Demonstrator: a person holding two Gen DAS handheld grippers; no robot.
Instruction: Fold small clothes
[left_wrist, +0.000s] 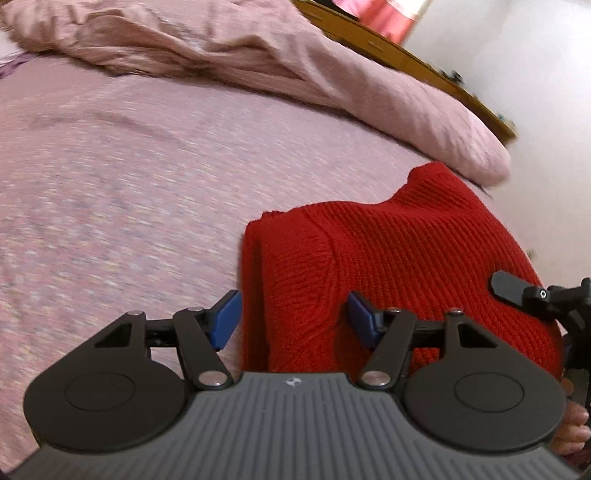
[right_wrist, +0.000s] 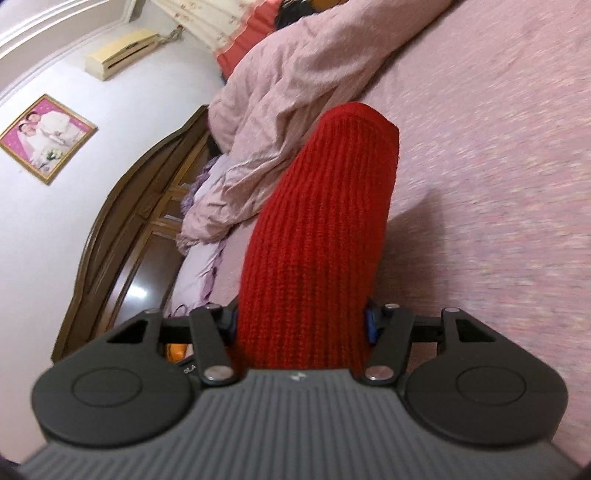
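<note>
Red ribbed knit garment (right_wrist: 317, 236), folded thick, is lifted above pink bedspread (right_wrist: 498, 184). Right gripper (right_wrist: 301, 325) jaws pinch it; left gripper (left_wrist: 293, 319) jaws straddle its fold at 12 o'clock, grip unclear. Risk: bulky layers slipping, fold unravelling.

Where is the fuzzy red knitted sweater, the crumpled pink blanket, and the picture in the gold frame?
Red knitted sweater (right_wrist: 317, 229): right wrist view, middle of the ribbed folded part.
Crumpled pink blanket (left_wrist: 369, 85): left wrist view, its wrinkled top.
Gold-framed picture (right_wrist: 46, 138): right wrist view, centre of the picture.
</note>
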